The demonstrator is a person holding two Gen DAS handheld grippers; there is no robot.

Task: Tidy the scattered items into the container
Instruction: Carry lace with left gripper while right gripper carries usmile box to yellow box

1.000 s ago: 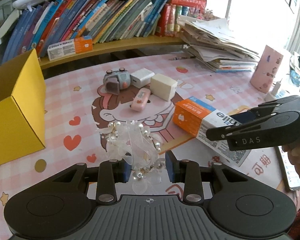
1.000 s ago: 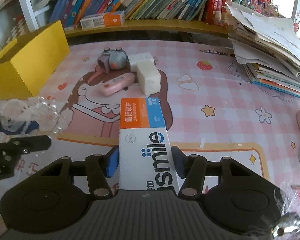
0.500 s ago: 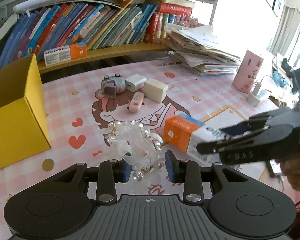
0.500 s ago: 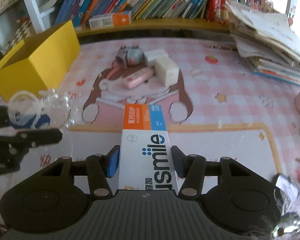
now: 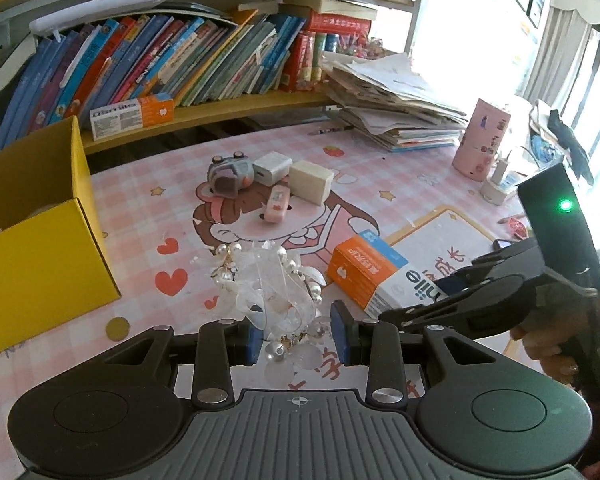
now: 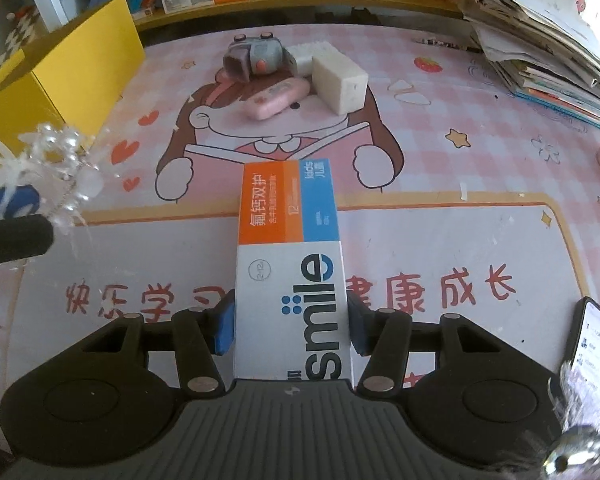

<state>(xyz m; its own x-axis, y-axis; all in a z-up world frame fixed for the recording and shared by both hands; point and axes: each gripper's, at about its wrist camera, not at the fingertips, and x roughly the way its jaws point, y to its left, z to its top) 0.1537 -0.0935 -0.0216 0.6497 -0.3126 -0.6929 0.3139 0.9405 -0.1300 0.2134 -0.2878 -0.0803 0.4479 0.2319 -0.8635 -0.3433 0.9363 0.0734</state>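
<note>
Right wrist view: we are pinching the toothpaste box (image 6: 290,276) between the pads of our right gripper (image 6: 291,326), above the pink cartoon mat (image 6: 440,152). Our left gripper (image 5: 298,338) is clamping a beaded lace hair ornament (image 5: 268,292), lifted near the yellow box (image 5: 40,248) sitting at far left. Farther off, a toy camera (image 6: 254,56), white block (image 6: 340,78) and pink case (image 6: 276,98) are lying clustered on the mat.

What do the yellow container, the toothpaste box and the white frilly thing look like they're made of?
Yellow container: matte cardboard, judging by its thin folded walls. Toothpaste box: printed paperboard with sharp creases and a slight sheen. Frilly thing: seemingly sheer translucent ribbon with pearl-like, probably plastic, beads.
</note>
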